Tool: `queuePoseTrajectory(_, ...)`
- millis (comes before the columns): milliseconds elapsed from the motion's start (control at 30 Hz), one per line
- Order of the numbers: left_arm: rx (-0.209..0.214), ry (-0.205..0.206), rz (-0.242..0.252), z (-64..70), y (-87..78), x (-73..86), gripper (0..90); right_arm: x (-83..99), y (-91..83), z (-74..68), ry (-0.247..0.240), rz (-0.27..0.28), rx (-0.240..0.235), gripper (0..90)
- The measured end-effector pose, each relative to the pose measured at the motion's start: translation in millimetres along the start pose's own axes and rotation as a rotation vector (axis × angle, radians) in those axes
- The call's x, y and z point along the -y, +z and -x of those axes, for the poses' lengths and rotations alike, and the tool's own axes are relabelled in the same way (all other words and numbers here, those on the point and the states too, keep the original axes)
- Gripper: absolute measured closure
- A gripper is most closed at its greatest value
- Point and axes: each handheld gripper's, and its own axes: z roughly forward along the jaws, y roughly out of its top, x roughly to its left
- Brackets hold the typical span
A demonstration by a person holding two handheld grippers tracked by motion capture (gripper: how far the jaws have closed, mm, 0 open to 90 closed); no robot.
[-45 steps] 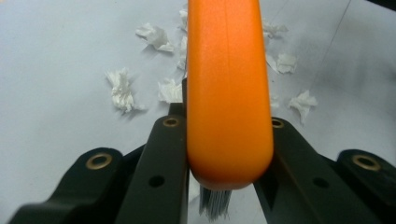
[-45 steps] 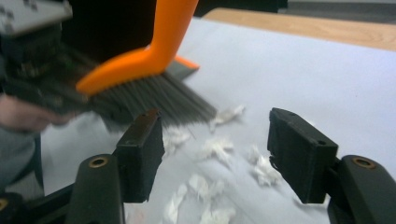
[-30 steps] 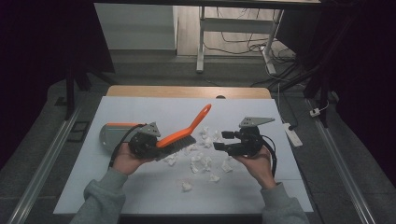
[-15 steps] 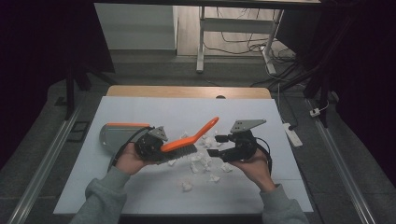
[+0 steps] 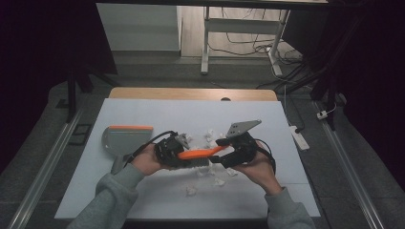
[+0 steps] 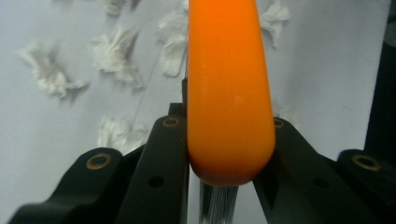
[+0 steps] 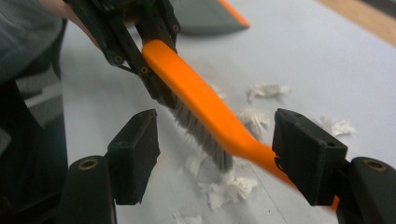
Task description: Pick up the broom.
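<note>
Brush (image 5: 200, 153) lowered flatter since before, left gripper (image 5: 168, 151) clamping it, right gripper (image 5: 220, 150) jaws apart around handle

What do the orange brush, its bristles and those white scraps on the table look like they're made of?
The orange brush looks like smooth moulded plastic: even colour, soft sheen, rounded handle end. Its grey bristles seem to be fine synthetic fibres, though blur leaves that open. The white crumpled scraps look like torn tissue or paper, matte with ragged edges. The left gripper is clamped on the handle.

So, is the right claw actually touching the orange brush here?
Apart. In the right gripper view the right claw stands open, the brush passing between its jaws with gaps on both sides. The left claw grips it.
</note>
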Motion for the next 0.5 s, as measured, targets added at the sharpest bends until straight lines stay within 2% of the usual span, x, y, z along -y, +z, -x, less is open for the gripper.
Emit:
queuePoseTrajectory(100, 0.043, 0.019, 0.000, -0.4, 2.5, -2.2, 79.4, -1.5, 11.5, 5.8, -0.009, -0.068, -0.012, 30.7)
queuePoseTrajectory(200, 0.059, 0.020, 0.007, -1.8, 2.5, -3.2, 79.4, -2.9, 16.3, 7.4, -0.017, -0.089, -0.031, 31.6)
queuePoseTrajectory(300, 0.069, 0.036, 0.008, -2.7, -1.2, -4.4, 79.4, -4.3, 23.3, 8.8, -0.039, -0.146, -0.059, 32.3)
queuePoseTrajectory(367, 0.097, 0.039, 0.015, -2.3, -3.3, -5.3, 79.4, -4.9, 29.1, 6.2, -0.056, -0.210, -0.078, 34.7)
queuePoseTrajectory(400, 0.117, 0.046, 0.018, -2.6, -4.1, -5.9, 79.4, -4.9, 29.1, 6.2, -0.056, -0.210, -0.078, 34.7)
queuePoseTrajectory(433, 0.123, 0.048, 0.020, -2.0, -4.6, -6.7, 79.4, -6.1, 32.8, 3.7, -0.082, -0.240, -0.067, 37.5)
queuePoseTrajectory(467, 0.121, 0.052, 0.017, -1.5, -4.9, -7.3, 79.4, -6.1, 32.8, 3.7, -0.082, -0.240, -0.067, 37.5)
queuePoseTrajectory(500, 0.123, 0.053, 0.016, -1.3, -4.9, -7.7, 79.4, -6.8, 35.0, 2.3, -0.082, -0.258, -0.084, 39.3)
